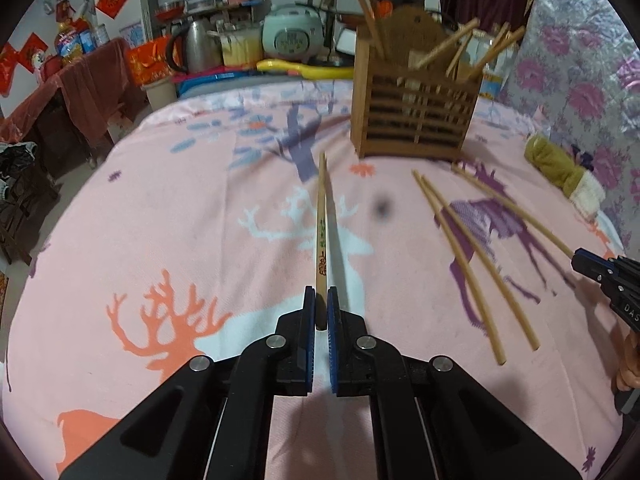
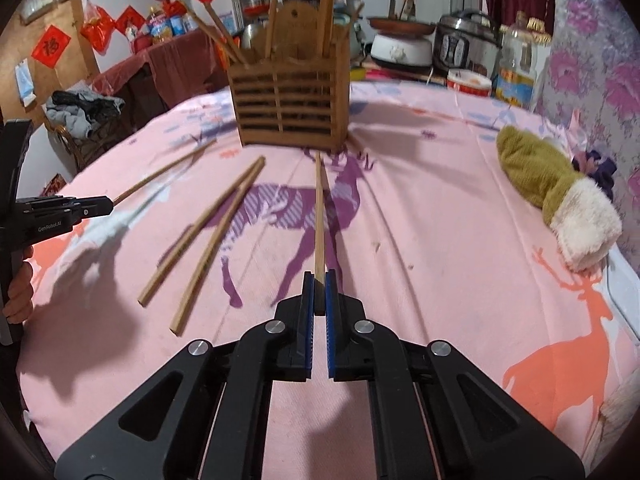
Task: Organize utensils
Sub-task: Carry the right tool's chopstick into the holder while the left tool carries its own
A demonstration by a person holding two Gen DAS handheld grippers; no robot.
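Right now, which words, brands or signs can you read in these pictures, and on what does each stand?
"GenRobot.AI": on the left claw body.
"DAS", cut off: on the right claw body.
"福": red paper square on the wall.
Chopstick print, bottle and cooker labels: too blurred to read.

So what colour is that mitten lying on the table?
The mitten is olive green with a fluffy cream-white cuff, clearest in the right wrist view.
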